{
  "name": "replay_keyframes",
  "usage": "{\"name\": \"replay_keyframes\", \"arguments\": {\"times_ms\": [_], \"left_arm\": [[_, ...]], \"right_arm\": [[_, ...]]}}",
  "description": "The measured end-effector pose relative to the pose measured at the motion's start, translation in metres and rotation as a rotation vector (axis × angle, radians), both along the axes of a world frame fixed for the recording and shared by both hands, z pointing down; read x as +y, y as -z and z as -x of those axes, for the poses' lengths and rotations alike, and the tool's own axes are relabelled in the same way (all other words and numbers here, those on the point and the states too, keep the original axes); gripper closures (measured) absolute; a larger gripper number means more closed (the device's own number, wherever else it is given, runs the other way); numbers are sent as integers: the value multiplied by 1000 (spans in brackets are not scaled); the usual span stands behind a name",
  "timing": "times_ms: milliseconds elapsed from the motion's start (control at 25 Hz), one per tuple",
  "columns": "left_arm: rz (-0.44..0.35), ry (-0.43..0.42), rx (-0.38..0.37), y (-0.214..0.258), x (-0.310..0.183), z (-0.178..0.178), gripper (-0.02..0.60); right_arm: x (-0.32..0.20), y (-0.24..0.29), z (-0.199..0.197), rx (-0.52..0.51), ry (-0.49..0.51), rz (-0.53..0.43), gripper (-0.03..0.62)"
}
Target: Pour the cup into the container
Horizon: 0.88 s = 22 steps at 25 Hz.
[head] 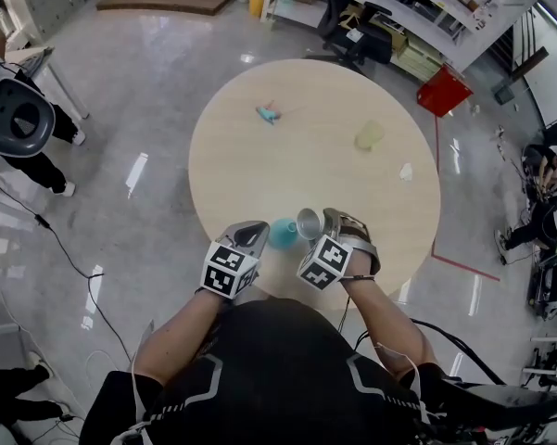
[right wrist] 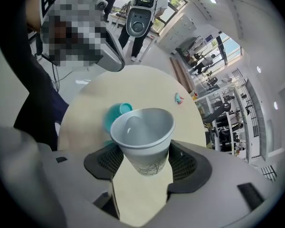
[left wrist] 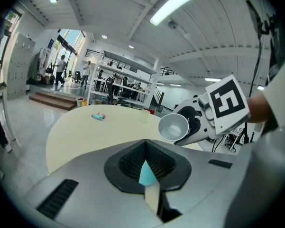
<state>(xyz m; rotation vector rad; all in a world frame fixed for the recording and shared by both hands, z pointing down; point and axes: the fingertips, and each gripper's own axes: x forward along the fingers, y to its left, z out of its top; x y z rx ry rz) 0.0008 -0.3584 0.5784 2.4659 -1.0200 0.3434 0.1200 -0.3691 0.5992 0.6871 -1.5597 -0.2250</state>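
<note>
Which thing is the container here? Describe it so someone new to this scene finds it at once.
On the round pale table, look at the near edge, just ahead of the person. The container is the small teal cup in the left gripper, beside the white paper cup that the right gripper holds; it alone is solid teal, unlike the pale green cup farther off.

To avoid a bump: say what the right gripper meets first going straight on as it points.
The right gripper holds a paper cup out front. Just beyond is the teal container, slightly left of the line: probably that, else the table beside it; depth is unclear.
</note>
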Motion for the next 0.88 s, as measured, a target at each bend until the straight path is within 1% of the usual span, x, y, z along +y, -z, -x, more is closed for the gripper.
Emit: {"name": "replay_keyframes", "arguments": {"times_ms": [280,520,880], "left_arm": [[0,4,4,-2,1,0,581],[-3,12,10,-3,-1,2,581],[-7,-6,10,-5,3,-1,581]], "right_arm": [[-2,1,2,47,33,-15,292],[-4,-2,4,64,42,-12,292],[-4,3,4,108,64,-25,292]]}}
